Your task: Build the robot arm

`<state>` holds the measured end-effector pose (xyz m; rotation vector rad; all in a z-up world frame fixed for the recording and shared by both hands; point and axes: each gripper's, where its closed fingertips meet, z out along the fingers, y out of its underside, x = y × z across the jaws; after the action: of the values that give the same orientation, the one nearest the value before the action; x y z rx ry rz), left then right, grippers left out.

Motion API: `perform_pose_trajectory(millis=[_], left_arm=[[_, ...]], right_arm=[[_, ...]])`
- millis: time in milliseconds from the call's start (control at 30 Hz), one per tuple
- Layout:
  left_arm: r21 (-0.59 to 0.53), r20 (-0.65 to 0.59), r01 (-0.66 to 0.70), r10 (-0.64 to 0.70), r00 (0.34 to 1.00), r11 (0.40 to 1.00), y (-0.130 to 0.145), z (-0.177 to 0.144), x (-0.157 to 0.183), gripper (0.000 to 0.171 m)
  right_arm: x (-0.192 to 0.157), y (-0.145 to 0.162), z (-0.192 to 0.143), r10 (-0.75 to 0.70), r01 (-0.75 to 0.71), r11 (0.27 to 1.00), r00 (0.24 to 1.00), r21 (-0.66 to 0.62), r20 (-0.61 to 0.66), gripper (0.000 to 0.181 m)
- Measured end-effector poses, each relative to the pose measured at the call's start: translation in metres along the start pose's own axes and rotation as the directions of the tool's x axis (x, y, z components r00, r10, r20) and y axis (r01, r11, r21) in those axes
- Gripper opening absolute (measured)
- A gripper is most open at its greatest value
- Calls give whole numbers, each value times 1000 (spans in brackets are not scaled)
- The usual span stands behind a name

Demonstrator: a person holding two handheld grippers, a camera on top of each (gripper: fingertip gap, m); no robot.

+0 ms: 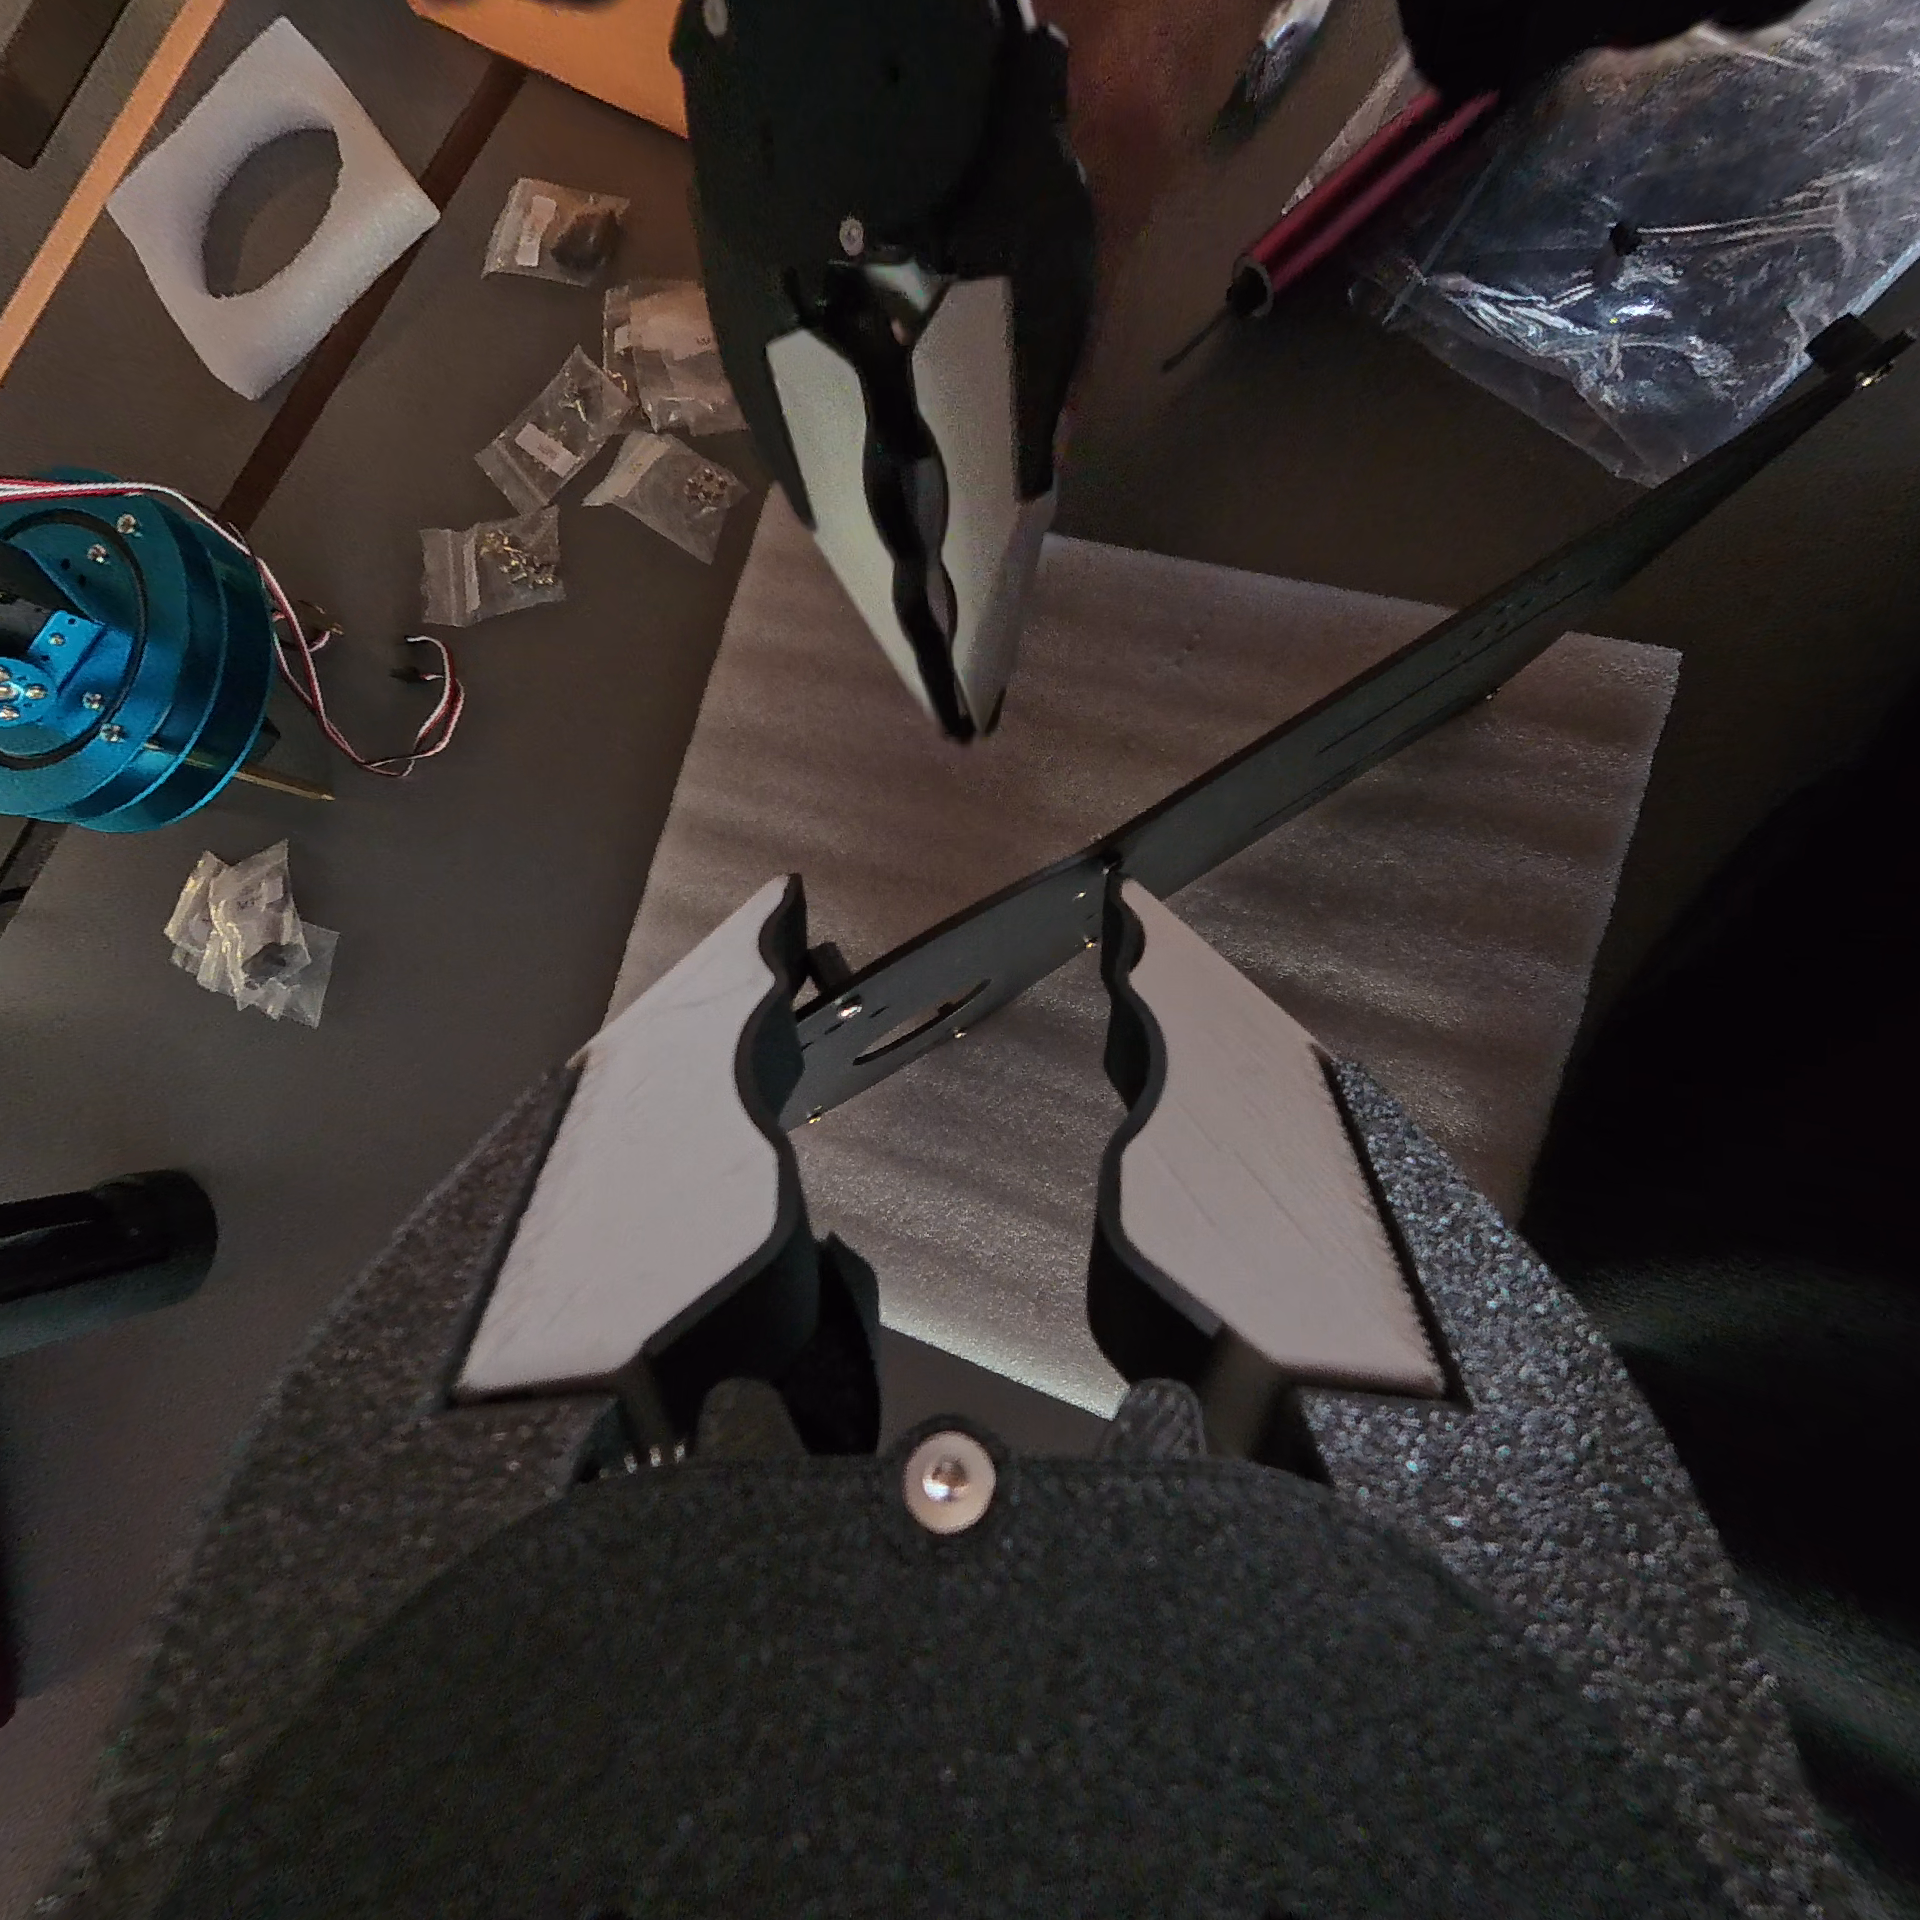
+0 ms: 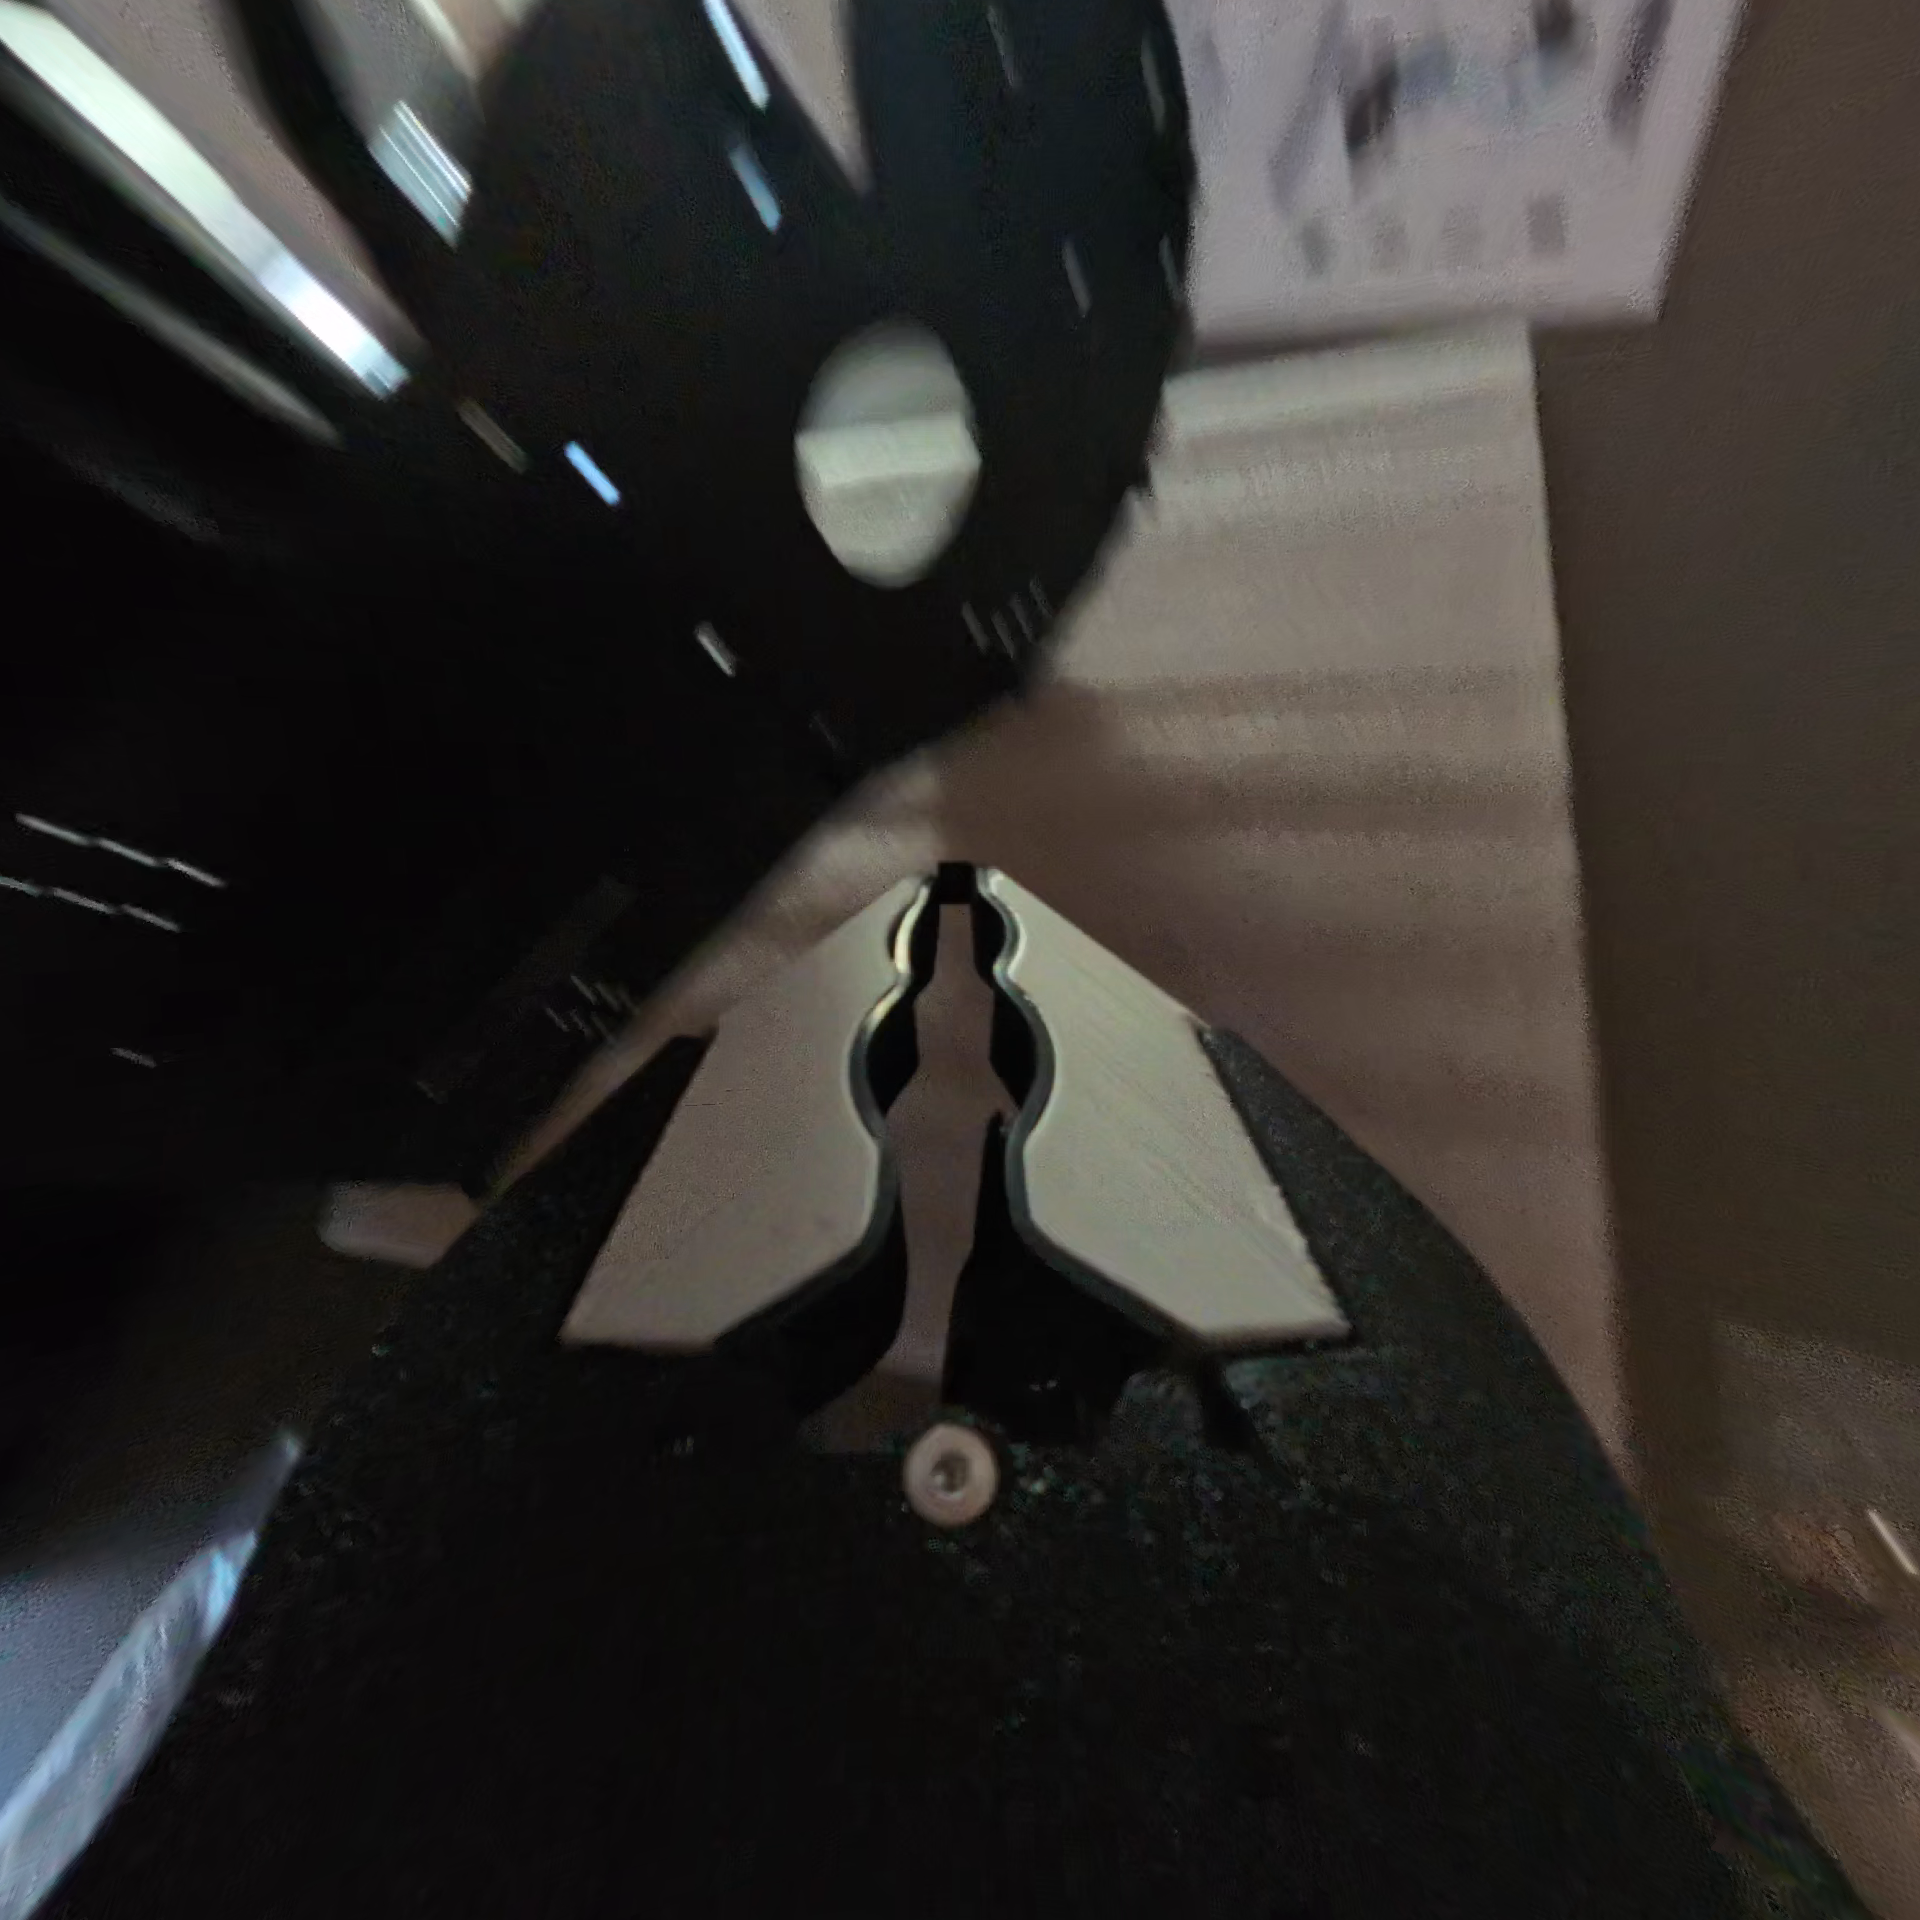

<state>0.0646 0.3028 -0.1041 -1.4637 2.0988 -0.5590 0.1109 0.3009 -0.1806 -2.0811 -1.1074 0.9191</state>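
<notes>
My left claw (image 1: 956,894) grips a long black slotted metal bar (image 1: 1351,717), its two fingers pressed against the bar's near end, where small screws and an oval slot show. The bar runs up and to the right from my fingertips, slanting over a grey foam sheet (image 1: 1299,987) spread on the dark table (image 1: 468,935).

Opposite, my right claw (image 1: 961,722) points down toward the foam sheet, its fingers drawn together at the tips, near the bar but apart from it.

The left wrist view alone shows the surroundings: a blue round metal assembly (image 1: 114,665) with red-and-white wires at left, small clear bags of hardware (image 1: 582,416) scattered beyond it, a white foam block (image 1: 270,203) with a round hole, and a plastic-wrapped bundle (image 1: 1683,229) at upper right.

The right wrist view, badly blurred, shows my right claw (image 2: 954,883) pinching a small black piece (image 2: 954,878) at its tips; what that piece is I cannot tell. A black perforated plate (image 2: 727,416) with a round hole looms close at upper left, over the foam sheet (image 2: 1299,779).
</notes>
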Motion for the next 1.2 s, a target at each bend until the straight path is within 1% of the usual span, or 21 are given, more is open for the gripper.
perform_pose_trajectory(millis=[33,67,100,133,267,333,433,567,733,800,900,967,1100,1167,1200], left_arm=[[0,0,0,0,1000,1000,0,0,0,57],[-1,0,1,-1,1000,1000,1,0,0,57],[-2,0,0,0,1000,1000,1,-1,1,57],[-2,1,-1,1,1000,1000,1,-1,1,57],[-3,1,-4,4,1000,1000,1,0,0,57],[-4,2,-6,6,1000,1000,0,0,0,57],[-2,4,-9,9,1000,1000,0,0,0,57],[0,7,-9,9,1000,1000,0,0,0,57],[-3,15,-19,19,1000,1000,-1,2,-1,56],[-4,13,-19,19,1000,1000,-1,2,-1,56],[-4,13,-20,20,1000,1000,0,1,-1,56],[-2,15,-19,19,1000,1000,0,1,0,56],[3,14,-15,15,1000,1000,1,0,0,55],[2,13,-16,16,1000,1000,0,0,0,55],[2,12,-16,16,1000,1000,0,0,0,55]], right_arm=[[10,21,-4,-10,0,990,997,-139,-71,5],[18,38,-8,-36,-1,966,990,-259,-139,5],[23,53,-13,-65,-4,933,982,-361,-178,5],[23,65,-15,-84,-6,901,979,-434,-186,5],[22,65,-14,-121,26,891,976,-454,-181,6],[20,66,-18,-103,9,877,980,-480,-170,18],[21,64,-27,-119,8,851,977,-525,-177,16],[19,53,-21,-139,43,860,978,-508,-154,16],[21,59,-13,-174,76,833,976,-548,-130,13],[21,63,-10,-179,84,829,976,-553,-120,6],[23,62,-10,-163,71,845,978,-530,-128,5],[22,52,-13,-136,54,884,980,-464,-145,4],[15,17,-29,-4,-31,976,987,-217,-160,4],[6,-6,-33,86,-92,995,989,-43,-123,4],[1,-18,-34,147,-143,988,985,49,-87,5]])
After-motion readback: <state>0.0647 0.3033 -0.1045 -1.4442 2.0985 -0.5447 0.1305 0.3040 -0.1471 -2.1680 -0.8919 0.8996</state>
